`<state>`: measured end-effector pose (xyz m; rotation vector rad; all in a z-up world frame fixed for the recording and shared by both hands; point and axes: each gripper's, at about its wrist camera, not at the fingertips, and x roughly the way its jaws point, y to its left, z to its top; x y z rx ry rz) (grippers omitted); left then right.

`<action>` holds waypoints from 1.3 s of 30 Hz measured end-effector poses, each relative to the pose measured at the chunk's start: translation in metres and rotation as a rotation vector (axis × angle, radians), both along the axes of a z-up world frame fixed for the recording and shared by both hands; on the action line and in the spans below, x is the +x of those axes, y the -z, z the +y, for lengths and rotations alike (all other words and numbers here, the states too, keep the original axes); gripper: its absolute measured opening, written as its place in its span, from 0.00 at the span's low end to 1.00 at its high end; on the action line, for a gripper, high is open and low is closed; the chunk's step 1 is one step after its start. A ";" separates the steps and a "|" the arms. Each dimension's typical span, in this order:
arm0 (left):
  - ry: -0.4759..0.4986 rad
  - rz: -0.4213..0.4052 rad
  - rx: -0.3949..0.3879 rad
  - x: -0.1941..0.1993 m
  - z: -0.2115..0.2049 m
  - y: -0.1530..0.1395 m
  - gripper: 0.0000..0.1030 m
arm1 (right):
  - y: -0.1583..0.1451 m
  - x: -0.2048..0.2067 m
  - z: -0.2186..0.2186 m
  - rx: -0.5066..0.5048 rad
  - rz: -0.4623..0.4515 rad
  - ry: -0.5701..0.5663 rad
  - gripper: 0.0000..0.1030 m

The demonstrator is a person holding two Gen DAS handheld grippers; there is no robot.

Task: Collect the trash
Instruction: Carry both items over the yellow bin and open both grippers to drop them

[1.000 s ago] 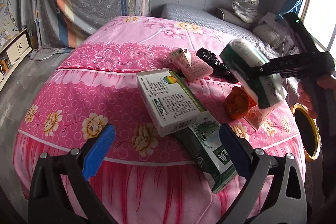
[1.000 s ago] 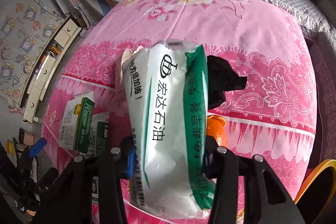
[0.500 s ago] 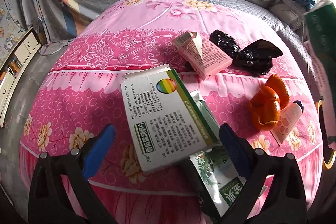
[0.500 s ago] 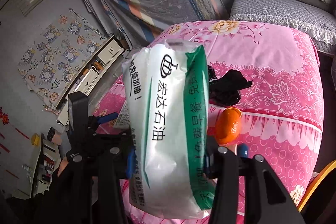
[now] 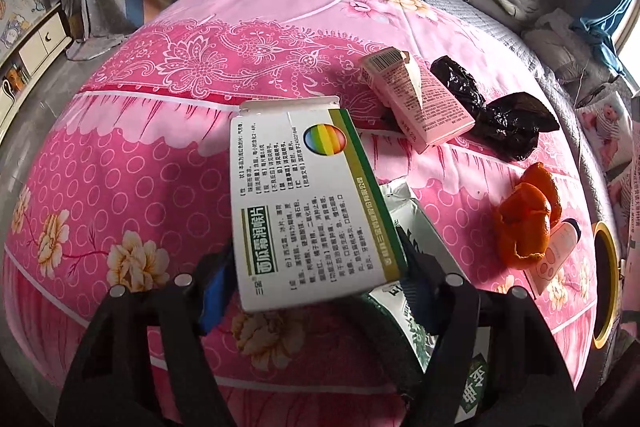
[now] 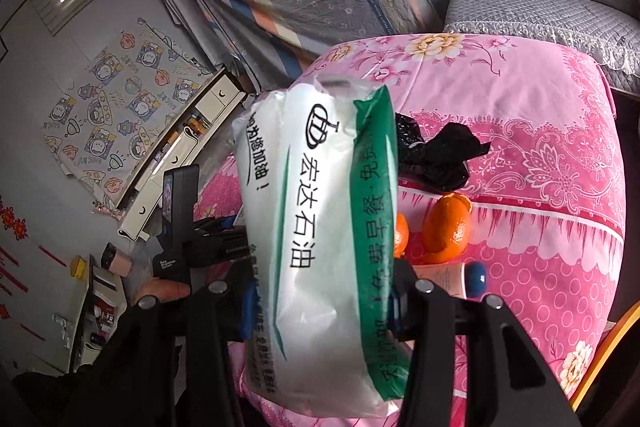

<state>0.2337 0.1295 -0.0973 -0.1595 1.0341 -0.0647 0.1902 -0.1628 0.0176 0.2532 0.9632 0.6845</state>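
Left gripper is clamping the near end of the white-green lozenge box lying on the bed, right gripper is pinching the tissue pack midair; both looking light and crushable, so gripping across the flat faces.

Black left gripper and right gripper, blue-padded jaws, silver screws

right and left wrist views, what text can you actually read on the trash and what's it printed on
"宏达石油": white and green tissue pack, held in the right gripper.
"西瓜霜润喉片", "三金": white and green medicine box, between the fingers of the left gripper.
Fine print on that box: too small.
Pink carton: barcode and print unreadable.
Green packet beneath the box: lettering cut off.
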 end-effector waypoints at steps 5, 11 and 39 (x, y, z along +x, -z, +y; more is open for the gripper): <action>-0.025 -0.023 -0.050 -0.007 0.013 -0.004 0.64 | -0.001 -0.004 0.006 -0.009 0.004 -0.008 0.43; -0.049 -0.173 -0.057 -0.045 0.029 -0.043 0.64 | -0.006 -0.012 0.012 0.024 0.011 -0.042 0.43; 0.229 -0.584 0.014 -0.138 -0.103 -0.157 0.64 | -0.025 -0.065 -0.093 0.178 -0.045 0.169 0.43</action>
